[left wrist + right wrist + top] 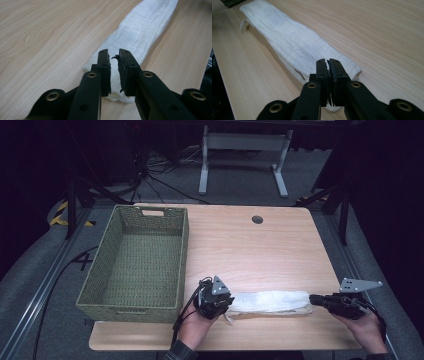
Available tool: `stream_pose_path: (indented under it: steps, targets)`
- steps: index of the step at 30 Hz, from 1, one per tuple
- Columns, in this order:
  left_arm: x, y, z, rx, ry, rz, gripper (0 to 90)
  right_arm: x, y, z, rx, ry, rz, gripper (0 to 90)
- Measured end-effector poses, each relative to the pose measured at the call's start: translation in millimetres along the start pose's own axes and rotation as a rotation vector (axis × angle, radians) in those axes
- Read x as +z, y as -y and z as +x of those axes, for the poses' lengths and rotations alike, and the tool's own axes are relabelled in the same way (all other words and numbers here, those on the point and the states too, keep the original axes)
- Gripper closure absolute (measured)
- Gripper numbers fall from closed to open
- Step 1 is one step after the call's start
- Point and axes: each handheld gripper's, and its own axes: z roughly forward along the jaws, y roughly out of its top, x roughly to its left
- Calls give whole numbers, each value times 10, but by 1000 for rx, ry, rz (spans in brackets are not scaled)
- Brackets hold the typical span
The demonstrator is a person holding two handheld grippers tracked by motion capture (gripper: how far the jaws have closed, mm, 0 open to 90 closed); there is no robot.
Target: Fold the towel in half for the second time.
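Long folded white cloth point(272, 301) lies along worktop point(260, 250) near front edge. L gripper point(114, 72) clamps its one end, R gripper point(328, 75) clamps the other.

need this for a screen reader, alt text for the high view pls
A person's two hands each hold a black gripper at opposite ends of a folded white cloth lying near the front edge of a wooden table: the left gripper at its left end, the right gripper at its right. An empty green woven basket stands on the table's left side.
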Motion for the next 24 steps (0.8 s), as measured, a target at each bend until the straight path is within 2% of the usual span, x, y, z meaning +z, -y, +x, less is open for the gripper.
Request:
stream_pose_path:
  steps: [2, 4, 6, 8, 10, 13, 15, 16, 20, 24]
  targets:
    - [89, -10, 15, 22, 17, 32, 830, 59, 10, 15, -4, -10, 25, 889]
    - [126, -1, 10, 21, 33, 51, 833, 91, 25, 26, -7, -14, 45, 891]
    - [214, 59, 3, 16, 68, 101, 832, 149, 70, 28, -15, -24, 83, 892]
    - [260, 114, -7, 19, 77, 129, 833, 186, 105, 30, -12, -29, 119, 893]
    - [287, 160, -9, 25, 72, 159, 833, 238, 137, 27, -20, -33, 154, 894]
    - [289, 197, -4, 49, 60, 181, 839, 256, 143, 21, -33, -33, 163, 897]
    - [276, 197, 11, 78, 42, 197, 851, 262, 150, 7, -40, -32, 166, 899]
    - [286, 211, 21, 80, 22, 183, 861, 261, 152, -3, -40, -32, 168, 899]
    - [277, 206, 20, 68, 25, 184, 868, 263, 149, -35, -26, -45, 165, 899]
    - [237, 151, 3, 58, 35, 154, 808, 247, 113, 8, -33, -35, 144, 898]
